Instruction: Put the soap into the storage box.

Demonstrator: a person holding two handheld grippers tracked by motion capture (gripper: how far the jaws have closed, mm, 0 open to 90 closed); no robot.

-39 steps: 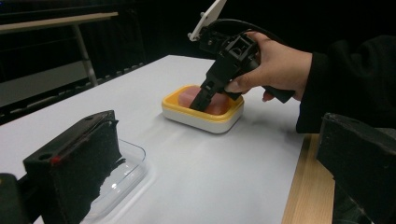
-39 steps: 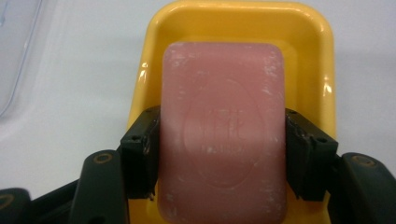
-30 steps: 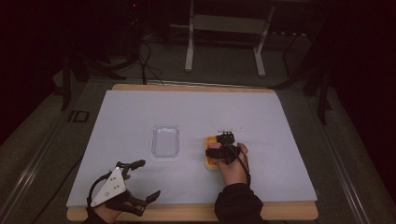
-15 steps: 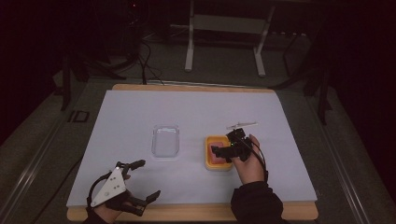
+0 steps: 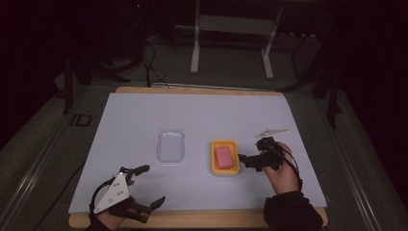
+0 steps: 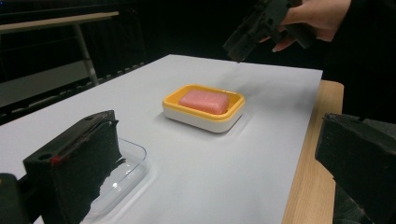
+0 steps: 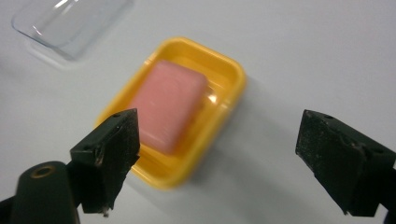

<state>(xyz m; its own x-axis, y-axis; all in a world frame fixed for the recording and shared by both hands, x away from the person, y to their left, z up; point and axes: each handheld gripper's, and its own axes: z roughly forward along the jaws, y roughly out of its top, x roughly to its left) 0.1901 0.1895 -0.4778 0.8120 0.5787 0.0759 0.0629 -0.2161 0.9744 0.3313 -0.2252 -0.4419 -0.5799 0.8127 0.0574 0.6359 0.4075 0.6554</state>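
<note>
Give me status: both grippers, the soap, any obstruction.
Right gripper open, jaws just opening, nothing held. Left gripper open, idle. Pink soap in yellow dish. Nothing in the way.

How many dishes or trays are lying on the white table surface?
2. The yellow soap dish, holding the pink soap bar, lies right of centre near the right claw. The clear plastic tray lies to its left, apart from it.

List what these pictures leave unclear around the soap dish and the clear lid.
- Clear lid: left gripper view, partly hidden by that claw's own near jaw.
- Clear lid: right gripper view, cut off by the top edge.
- Yellow soap dish and pink soap: right gripper view, blurred.
- Pale object behind the right claw: high view, too small to identify.
</note>
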